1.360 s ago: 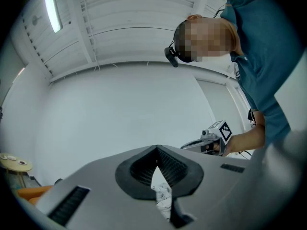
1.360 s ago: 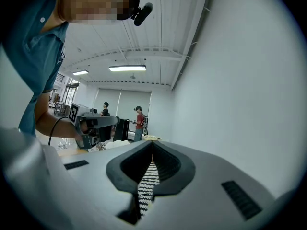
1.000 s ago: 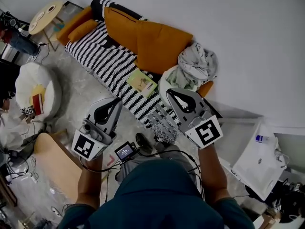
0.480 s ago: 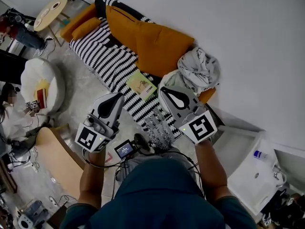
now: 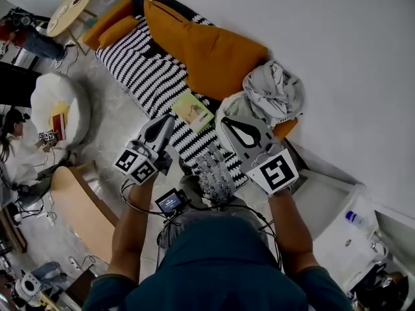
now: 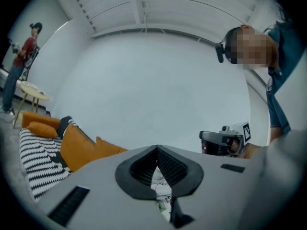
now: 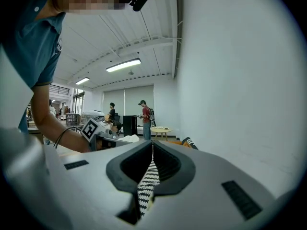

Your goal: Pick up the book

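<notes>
At the near edge of the striped mattress (image 5: 139, 76) lies the book (image 5: 192, 111), and the left tongs (image 5: 168, 120) have dropped beside it, closed and empty like the right tongs (image 5: 227, 123), so grasping awaits opening.

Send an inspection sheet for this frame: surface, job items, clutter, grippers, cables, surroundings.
Surface: striped mattress on the floor, orange cushions along the wall.
Job's things: book flat on the mattress, untouched.
Clutter: crumpled cloth at the mattress end.
Grippers: left gripper and right gripper both shut, empty, flanking the book.
Cables: cable loops from the left gripper to a small screen.
Surroundings: white beanbag, round table, bystander at left.
</notes>
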A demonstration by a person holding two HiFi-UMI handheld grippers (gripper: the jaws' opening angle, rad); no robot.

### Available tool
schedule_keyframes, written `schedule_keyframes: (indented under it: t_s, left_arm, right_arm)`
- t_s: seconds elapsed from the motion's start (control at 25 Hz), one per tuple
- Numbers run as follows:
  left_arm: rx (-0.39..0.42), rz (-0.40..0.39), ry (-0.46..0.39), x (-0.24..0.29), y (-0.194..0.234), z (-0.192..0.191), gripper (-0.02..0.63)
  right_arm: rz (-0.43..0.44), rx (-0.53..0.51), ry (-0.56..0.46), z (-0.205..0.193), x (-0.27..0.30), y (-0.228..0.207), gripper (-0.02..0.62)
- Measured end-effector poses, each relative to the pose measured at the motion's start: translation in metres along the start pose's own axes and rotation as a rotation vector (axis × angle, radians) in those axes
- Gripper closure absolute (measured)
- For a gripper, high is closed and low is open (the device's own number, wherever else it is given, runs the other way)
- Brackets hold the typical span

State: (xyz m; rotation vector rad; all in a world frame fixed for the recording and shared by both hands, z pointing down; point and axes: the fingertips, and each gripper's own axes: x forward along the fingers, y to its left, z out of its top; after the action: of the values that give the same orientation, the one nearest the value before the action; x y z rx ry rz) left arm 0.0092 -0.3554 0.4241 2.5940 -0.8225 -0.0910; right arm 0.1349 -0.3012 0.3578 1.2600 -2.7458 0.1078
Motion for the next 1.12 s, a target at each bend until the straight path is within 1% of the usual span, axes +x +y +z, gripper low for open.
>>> schedule_keyframes:
  t_s: [0.16,0.24,0.32,0.4,0.52,0.64,0.76,0.88,0.92,1.12]
  left_arm:
    - [-0.17,0.048,0.035,0.015,0.055,-0.039,0.603]
    - [-0.228,0.054,0.066,0.021,0.078,-0.064,0.603]
    - [-0.274,0.057,0.111,0.028,0.101,-0.092,0.603]
    - [-0.339,0.063,0.145,0.036,0.127,-0.121,0.602]
    - [-0.448,0.09,0.19,0.046,0.167,-0.169,0.601]
    - [-0.532,0.124,0.252,0.051,0.2,-0.22,0.595]
    - [-0.624,0.165,0.296,0.055,0.23,-0.27,0.565]
    - [-0.714,0.198,0.319,0.061,0.253,-0.309,0.526]
    - [-0.742,0.215,0.319,0.062,0.261,-0.32,0.514]
    - [-0.885,0.33,0.277,0.062,0.304,-0.373,0.402]
  right_arm:
    - [-0.021,0.004,0.021,-0.015,0.012,-0.01,0.581]
    - [-0.036,0.027,0.038,-0.022,0.019,-0.011,0.581]
    - [-0.052,0.048,0.062,-0.031,0.027,-0.014,0.581]
    - [-0.066,0.058,0.086,-0.042,0.039,-0.018,0.581]
    - [-0.084,0.068,0.111,-0.057,0.057,-0.025,0.58]
    - [-0.098,0.085,0.131,-0.072,0.072,-0.029,0.58]
    - [-0.103,0.113,0.155,-0.09,0.084,-0.033,0.581]
    - [-0.102,0.138,0.184,-0.111,0.095,-0.036,0.58]
    - [-0.101,0.145,0.194,-0.118,0.098,-0.036,0.58]
    - [-0.103,0.182,0.224,-0.145,0.11,-0.035,0.58]
